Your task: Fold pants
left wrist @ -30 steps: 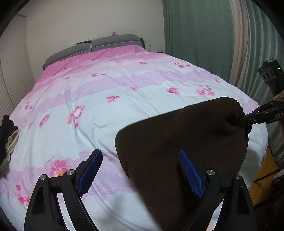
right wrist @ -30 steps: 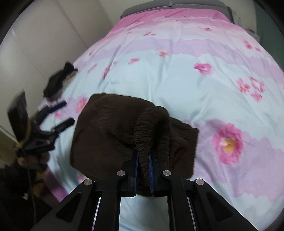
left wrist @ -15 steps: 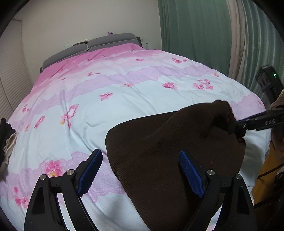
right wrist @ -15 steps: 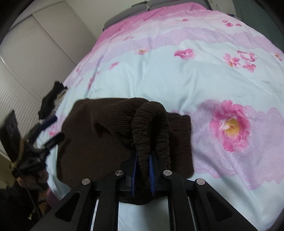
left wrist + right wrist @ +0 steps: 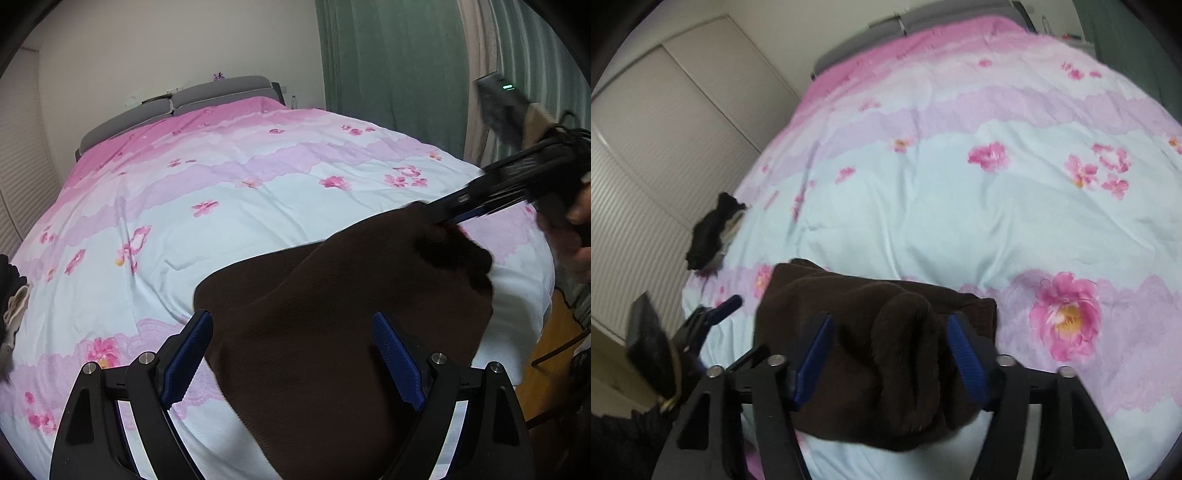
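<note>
Both tools, left (image 5: pixel 291 358) and right (image 5: pixel 886 354), gape apart around the folded dark brown ribbed pants (image 5: pixel 332 332) on the pink floral bed (image 5: pixel 258 206): fold apparently laid, next smoothing or regripping.

Right tool (image 5: pixel 888 354) now parted, brown pants (image 5: pixel 879 354) released.
</note>
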`<state>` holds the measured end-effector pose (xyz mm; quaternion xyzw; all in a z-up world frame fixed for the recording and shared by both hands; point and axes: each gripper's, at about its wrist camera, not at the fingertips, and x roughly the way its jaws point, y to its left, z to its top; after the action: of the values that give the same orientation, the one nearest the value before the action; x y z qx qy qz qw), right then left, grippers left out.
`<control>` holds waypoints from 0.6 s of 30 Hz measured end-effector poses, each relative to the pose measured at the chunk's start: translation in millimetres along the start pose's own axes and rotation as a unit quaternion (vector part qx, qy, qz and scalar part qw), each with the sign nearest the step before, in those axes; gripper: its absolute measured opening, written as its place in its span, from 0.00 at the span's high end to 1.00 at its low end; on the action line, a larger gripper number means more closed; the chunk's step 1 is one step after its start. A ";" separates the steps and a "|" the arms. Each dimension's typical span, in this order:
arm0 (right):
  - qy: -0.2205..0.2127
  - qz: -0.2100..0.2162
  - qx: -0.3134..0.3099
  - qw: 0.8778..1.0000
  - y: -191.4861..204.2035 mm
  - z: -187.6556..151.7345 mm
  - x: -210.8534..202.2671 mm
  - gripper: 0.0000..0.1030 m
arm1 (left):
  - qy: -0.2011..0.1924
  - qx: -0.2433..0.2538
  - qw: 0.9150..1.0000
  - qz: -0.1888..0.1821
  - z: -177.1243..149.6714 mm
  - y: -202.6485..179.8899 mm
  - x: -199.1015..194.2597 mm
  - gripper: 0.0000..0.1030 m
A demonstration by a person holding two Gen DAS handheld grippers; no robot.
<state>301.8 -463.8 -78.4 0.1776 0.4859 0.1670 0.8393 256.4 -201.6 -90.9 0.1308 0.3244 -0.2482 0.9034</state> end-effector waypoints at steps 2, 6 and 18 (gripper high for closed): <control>0.017 -0.003 0.016 1.000 -2.9 3.7 12.8 0.57 | 0.001 0.003 1.000 -0.001 -0.5 -1.8 0.4 0.14; 0.004 -0.005 0.016 1.000 -5.1 5.9 17.2 0.76 | 0.003 0.006 1.000 -0.002 -1.1 -3.0 0.9 0.14; 0.021 -0.019 0.093 0.995 -64.6 -2.4 38.9 0.78 | 0.006 0.012 1.000 0.001 -1.6 -7.2 9.1 0.14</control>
<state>325.1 -502.8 -138.7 0.2417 0.5200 0.1090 0.8119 257.7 -210.4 -98.6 0.1438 0.3265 -0.2503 0.9000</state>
